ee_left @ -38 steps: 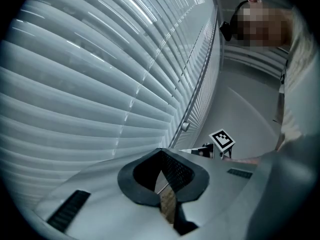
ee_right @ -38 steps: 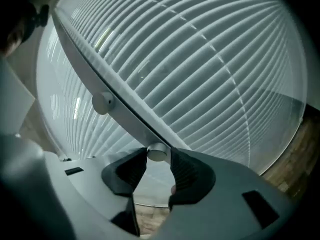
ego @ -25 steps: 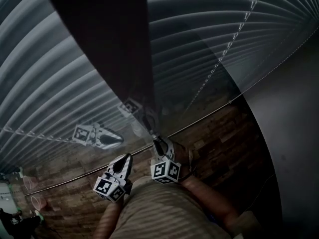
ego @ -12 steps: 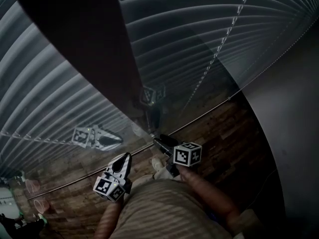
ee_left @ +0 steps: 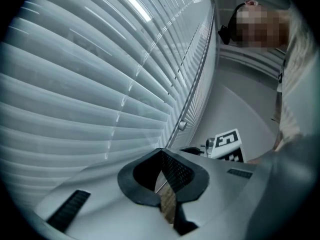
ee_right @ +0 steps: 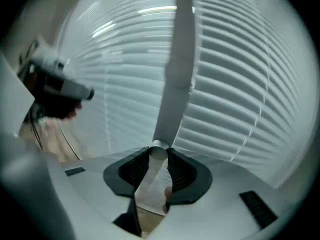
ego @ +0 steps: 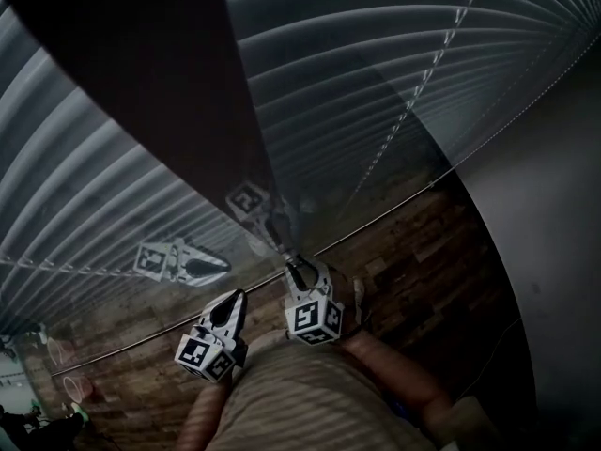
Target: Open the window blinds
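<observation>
Closed white slatted blinds [ee_right: 240,84] fill the window [ego: 394,54] in front of me. Their pale tilt wand [ee_right: 175,69] hangs straight down. My right gripper [ee_right: 159,154] has just been closing, and its pads now press on the wand's lower end. In the head view this gripper [ego: 299,269] points up at the glass beside a dark upright band [ego: 188,92]. My left gripper [ego: 237,301] is lower and to the left. Its tips [ee_left: 160,151] meet with nothing between them, and it points along the blinds [ee_left: 90,84].
A brown wood-pattern floor [ego: 423,252] lies below the window, and a grey wall [ego: 554,252] stands at the right. Both marker cubes show as reflections in the glass [ego: 155,256]. My striped shirt [ego: 300,402] fills the lower middle.
Half a second ago the right gripper was off the wand, further right with its cube turned up. It is now back at the wand's end. The left gripper has stayed put.
</observation>
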Tool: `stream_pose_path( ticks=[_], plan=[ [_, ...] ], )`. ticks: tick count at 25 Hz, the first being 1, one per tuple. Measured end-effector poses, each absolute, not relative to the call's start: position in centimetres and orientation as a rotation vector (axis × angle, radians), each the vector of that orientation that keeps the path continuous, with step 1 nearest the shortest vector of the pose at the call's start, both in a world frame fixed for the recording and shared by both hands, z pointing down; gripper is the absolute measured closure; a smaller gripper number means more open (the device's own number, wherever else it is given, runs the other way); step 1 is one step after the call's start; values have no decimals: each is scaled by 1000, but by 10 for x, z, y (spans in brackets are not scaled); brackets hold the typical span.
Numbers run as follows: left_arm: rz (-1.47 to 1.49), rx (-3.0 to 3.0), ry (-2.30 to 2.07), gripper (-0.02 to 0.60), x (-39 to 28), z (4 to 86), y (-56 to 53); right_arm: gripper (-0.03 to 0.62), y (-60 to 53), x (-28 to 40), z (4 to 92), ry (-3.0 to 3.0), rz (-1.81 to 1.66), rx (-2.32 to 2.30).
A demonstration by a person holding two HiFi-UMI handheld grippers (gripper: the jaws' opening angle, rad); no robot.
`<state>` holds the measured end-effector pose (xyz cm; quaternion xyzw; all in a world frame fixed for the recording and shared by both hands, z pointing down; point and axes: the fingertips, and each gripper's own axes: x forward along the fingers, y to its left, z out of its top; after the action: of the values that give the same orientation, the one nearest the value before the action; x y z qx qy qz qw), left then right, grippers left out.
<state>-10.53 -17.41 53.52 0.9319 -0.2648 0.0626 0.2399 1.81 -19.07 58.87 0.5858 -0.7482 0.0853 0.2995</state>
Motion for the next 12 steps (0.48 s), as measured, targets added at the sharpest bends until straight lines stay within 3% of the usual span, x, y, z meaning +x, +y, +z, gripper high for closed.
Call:
stream_pose_path(
  ticks=[2, 6, 8, 10, 12],
  plan=[
    [166, 2541, -718, 567, -102, 533, -173, 471, -189, 16, 586, -1876, 21, 1519],
    [165, 2538, -708, 568, -102, 532, -173, 470, -189, 13, 589, -1985, 144, 1524],
    [160, 2534, -710, 566, -102, 531, -173, 465, -187, 13, 591, -2145, 364, 1551],
    [160, 2534, -715, 566, -102, 530, -174, 413, -186, 21, 590, -2296, 742, 1614],
    [158, 2530, -719, 566, -103, 530, -174, 413, -187, 29, 594, -2369, 1164, 1659]
  ],
)
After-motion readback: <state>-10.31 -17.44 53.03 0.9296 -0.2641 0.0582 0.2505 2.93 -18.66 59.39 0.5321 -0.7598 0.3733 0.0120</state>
